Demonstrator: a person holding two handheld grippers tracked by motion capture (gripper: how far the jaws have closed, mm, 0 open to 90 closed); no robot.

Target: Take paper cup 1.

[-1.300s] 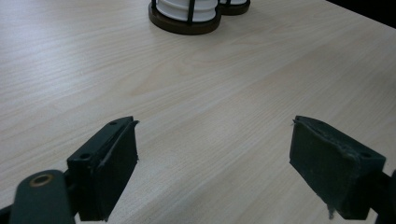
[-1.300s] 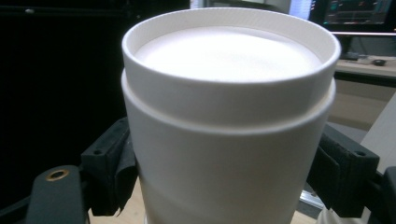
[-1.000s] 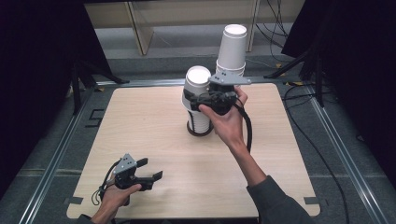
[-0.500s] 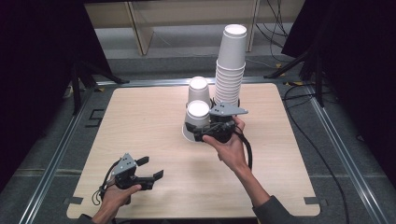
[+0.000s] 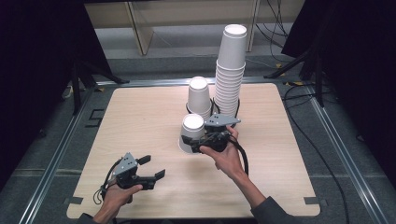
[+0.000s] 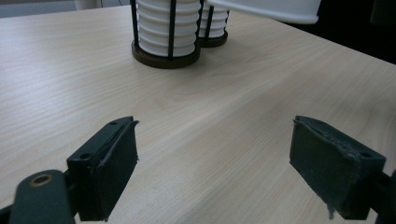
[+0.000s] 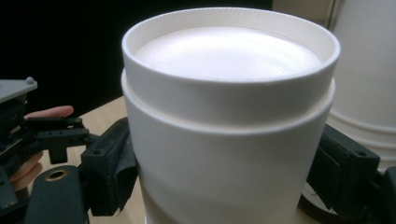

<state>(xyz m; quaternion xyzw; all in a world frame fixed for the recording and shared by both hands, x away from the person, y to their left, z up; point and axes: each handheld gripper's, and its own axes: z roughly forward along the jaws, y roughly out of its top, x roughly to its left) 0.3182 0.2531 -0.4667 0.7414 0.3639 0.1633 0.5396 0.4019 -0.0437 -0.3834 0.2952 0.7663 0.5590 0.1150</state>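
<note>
On the wooden bench (image 5: pixel 140 116), mid-centre, the right gripper (image 5: pixel 201 142) clamps an upturned cup (image 5: pixel 192 133) (left gripper (image 5: pixel 152 169) agape, empty), seemingly setting it down; release next.

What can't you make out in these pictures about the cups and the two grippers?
- Held cup: base cut off by the bottom edge in the right gripper view; whether it touches the table is unclear.
- Right gripper: pad contact hidden behind the cup.
- Tall stack: cup count too small in the high view.
- Left gripper: nothing between its jaws.
</note>
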